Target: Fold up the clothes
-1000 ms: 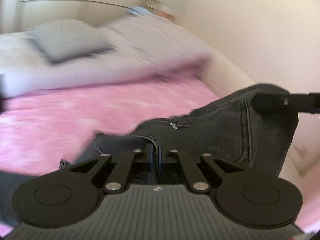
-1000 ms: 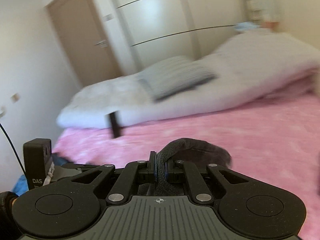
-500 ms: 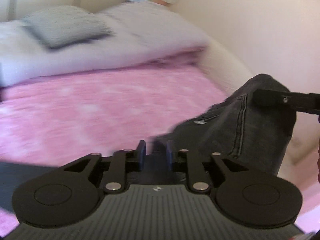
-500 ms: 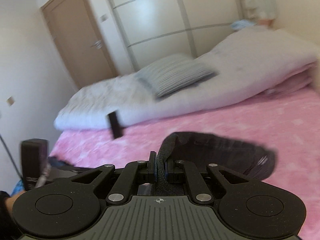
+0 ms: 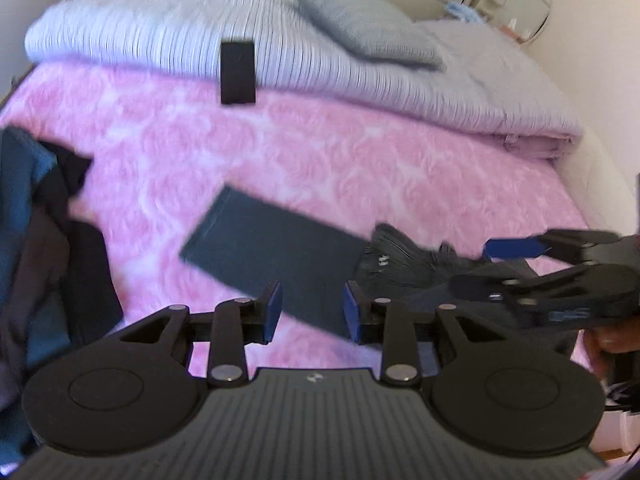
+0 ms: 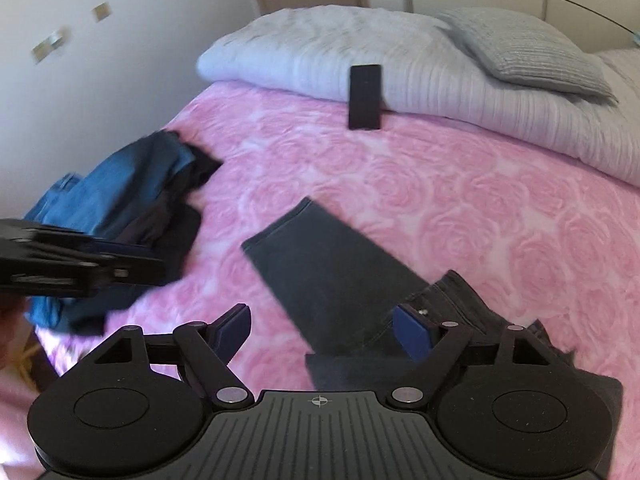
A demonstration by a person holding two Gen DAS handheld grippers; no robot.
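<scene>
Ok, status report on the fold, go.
Left gripper and right gripper just opened, both empty. Dark jeans laid out on the pink bed. Clothes pile off to the side, nothing in the way.

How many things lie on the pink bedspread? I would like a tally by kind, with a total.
Dark grey trousers, laid out flat: 1
Pile of unfolded clothes, blue and dark; single garments cannot be told apart: 1
Black flat rectangular object, leaning on the white duvet: 1
Grey cushion, on the duvet: 1
Total: 4
</scene>
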